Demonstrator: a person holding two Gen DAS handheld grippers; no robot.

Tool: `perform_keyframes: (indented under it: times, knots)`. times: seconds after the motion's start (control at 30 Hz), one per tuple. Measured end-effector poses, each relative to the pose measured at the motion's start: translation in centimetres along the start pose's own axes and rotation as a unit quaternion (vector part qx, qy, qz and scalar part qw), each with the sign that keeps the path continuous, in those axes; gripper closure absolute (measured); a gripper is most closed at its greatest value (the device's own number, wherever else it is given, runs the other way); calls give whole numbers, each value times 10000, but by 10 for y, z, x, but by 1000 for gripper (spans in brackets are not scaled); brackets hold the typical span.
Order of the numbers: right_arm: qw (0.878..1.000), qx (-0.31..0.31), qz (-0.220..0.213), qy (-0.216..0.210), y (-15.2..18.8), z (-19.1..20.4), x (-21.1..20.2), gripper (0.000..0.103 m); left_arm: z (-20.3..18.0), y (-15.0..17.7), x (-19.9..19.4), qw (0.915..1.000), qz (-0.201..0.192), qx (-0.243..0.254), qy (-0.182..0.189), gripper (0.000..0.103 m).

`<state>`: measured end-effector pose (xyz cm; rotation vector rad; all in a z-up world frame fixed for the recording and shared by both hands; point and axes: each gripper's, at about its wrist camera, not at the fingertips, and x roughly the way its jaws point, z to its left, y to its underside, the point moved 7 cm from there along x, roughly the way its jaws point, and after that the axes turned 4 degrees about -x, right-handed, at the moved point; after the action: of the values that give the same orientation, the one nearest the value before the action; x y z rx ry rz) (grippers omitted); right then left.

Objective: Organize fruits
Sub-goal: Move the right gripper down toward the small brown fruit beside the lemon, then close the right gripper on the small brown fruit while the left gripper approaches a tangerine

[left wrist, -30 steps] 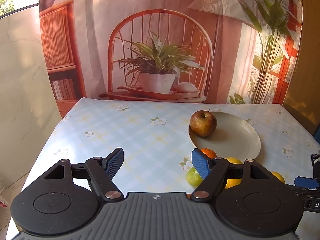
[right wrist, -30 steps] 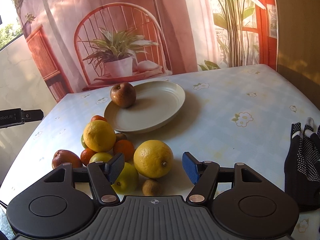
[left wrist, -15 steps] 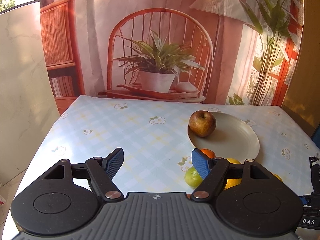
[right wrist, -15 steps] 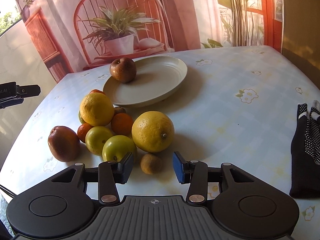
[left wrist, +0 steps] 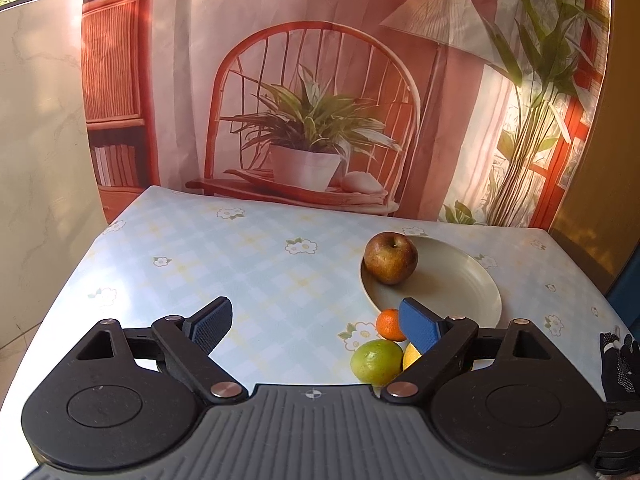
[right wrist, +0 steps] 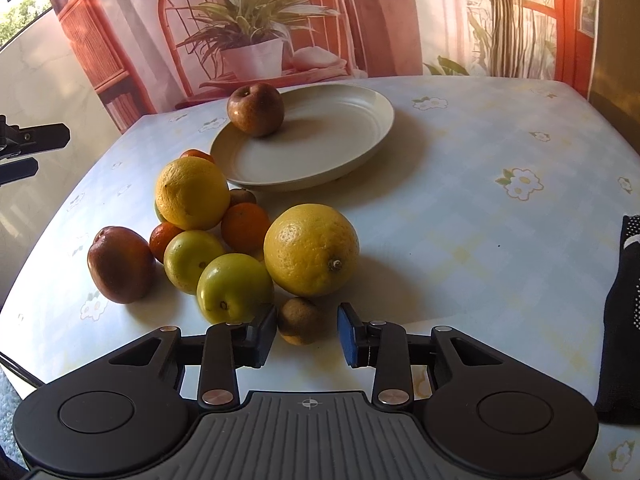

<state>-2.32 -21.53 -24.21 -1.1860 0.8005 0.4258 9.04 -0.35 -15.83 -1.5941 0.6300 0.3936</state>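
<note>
Right hand-held gripper [right wrist: 307, 334] released around small round brown fruit [right wrist: 299, 321]: centre pads, avoid big yellow citrus [right wrist: 311, 249], clench gently.

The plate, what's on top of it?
Only one reddish-brown apple sits on the cream plate, near its rim. The rest of the plate is bare. Whatever is under the apple is covered.

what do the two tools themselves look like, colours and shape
Both look alike: the left tool and right tool have matte black linkage arms with silver pivot pins, round black discs at each side, blue ribbed pads, and a grey ridged base with a small crosshair mark.
</note>
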Motion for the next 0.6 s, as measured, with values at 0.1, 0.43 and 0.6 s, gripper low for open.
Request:
perform_keyframes:
  times: [0.1,0.43,0.6]
  knots:
    - [10000,28,46,-45,0,-2,2,73,1,1,2,9999,17,95,-64,11]
    - [9998,62,69,-149,0,-1,3,79,19,1,11,9984,342,30,-443,25]
    - [9998,129,-66,-159,-2,-3,-9,79,19,-1,14,9986,462,109,-252,32]
